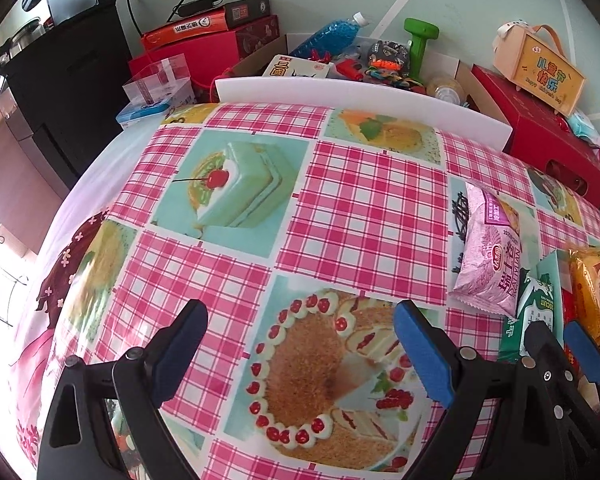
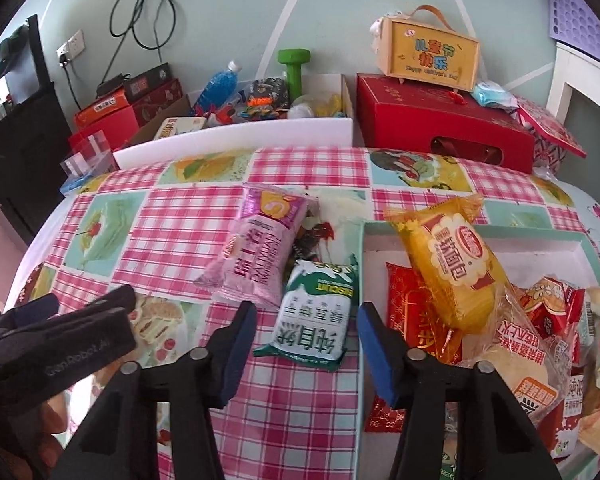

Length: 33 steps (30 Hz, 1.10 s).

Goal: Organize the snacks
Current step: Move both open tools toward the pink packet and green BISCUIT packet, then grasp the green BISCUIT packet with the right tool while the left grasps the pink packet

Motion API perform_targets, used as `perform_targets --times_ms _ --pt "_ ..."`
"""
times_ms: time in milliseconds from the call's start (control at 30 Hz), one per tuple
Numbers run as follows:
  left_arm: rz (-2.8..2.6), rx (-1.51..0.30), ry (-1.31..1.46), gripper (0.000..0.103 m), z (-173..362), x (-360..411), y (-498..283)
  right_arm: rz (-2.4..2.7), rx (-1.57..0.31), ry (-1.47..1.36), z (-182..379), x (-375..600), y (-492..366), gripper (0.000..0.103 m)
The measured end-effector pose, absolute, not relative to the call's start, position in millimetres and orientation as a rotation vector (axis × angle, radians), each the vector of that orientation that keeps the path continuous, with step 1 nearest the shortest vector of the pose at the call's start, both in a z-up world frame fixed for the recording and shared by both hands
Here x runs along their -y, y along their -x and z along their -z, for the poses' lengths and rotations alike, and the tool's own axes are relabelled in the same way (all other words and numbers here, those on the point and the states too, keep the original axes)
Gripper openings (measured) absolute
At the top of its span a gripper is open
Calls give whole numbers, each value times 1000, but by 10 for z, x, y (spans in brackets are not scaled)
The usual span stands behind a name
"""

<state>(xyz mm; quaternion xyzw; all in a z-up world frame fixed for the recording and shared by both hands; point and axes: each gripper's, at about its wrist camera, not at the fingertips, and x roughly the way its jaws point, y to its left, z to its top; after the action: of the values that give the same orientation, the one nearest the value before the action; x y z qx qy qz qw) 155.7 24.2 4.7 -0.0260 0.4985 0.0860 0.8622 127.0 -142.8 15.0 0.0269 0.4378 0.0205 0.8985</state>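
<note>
The green and white biscuit pack (image 2: 314,316) lies flat on the surface (image 2: 172,224), right in front of the right tongs (image 2: 306,350), with its near end between the two blue pads. Its long side points away from the tongs, toward the wall. The right tongs stand partly apart and do not squeeze it. A pink snack bag (image 2: 256,256) lies just to its left, leaning the same way. To its right sits a white box (image 2: 476,236) full of snacks, with a yellow bread bag (image 2: 448,264) on top. The left tongs (image 1: 300,346) are wide and hold nothing over the pink checked cloth. Red boxes (image 2: 440,124) stand by the green wall.
</note>
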Motion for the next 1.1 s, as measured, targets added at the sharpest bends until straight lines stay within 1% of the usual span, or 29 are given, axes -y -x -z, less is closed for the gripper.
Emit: perform_targets --times_ms 667,833,1100 --pt "-182 -1053 82 94 -16 -319 -1565 -8 -964 -43 -10 1343 -1357 52" --pt "-180 -1053 84 94 -12 -337 -1569 -46 -992 -90 39 1339 -1380 51" --pt "-175 -1055 80 94 -6 -334 -1575 -11 -987 -67 64 1283 -1393 52"
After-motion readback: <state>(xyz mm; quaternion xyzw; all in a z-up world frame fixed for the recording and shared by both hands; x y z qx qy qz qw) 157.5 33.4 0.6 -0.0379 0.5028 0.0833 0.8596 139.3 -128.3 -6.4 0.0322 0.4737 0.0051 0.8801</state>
